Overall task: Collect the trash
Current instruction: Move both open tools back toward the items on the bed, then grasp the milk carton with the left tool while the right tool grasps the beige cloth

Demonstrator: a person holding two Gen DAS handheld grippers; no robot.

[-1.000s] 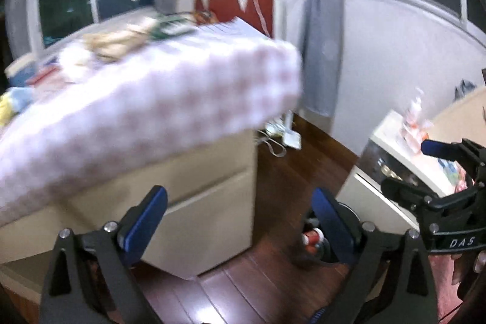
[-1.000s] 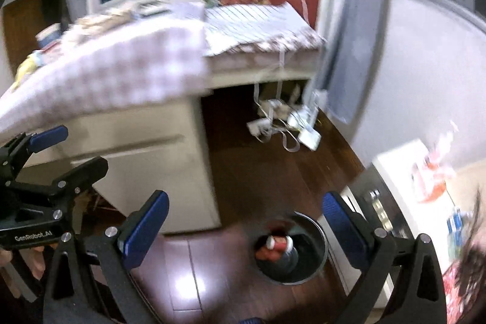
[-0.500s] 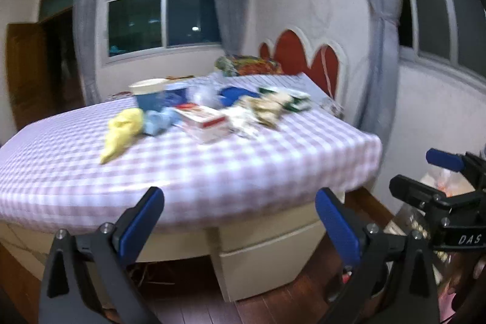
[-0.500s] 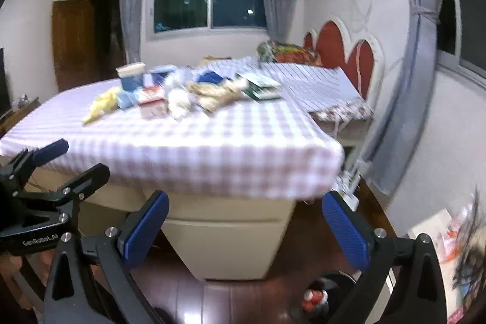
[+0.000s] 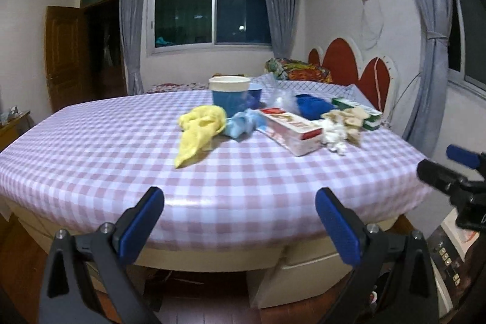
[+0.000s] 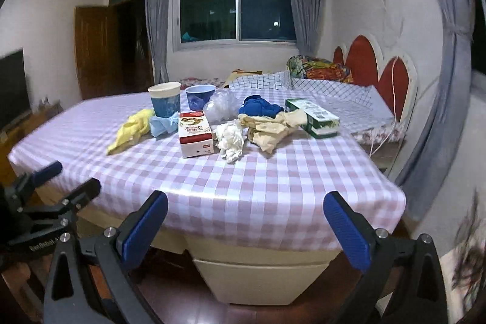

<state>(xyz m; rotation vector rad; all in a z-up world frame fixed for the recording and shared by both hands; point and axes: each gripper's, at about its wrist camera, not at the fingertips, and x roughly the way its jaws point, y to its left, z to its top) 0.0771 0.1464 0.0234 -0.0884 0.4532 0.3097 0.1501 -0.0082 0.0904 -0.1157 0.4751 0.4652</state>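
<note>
Reading "GenRobot.AI" on my left gripper (image 6: 57, 181) from the right view only. Both grippers, left (image 5: 240, 220) and right (image 6: 246, 220), hold jaws wide apart, empty, at the near edge of the checked tablecloth (image 6: 258, 181). Trash clusters mid-table: red-and-white carton (image 6: 195, 133), green box (image 6: 313, 117), white tissue (image 6: 231, 140), yellow cloth (image 5: 199, 132). Bedroom, dark window (image 5: 212, 2).

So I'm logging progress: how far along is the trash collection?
Nothing looks collected yet. Both the left gripper and right gripper are open and empty. The yellow rag, red-and-white box, white wad and cups remain on the table.
</note>
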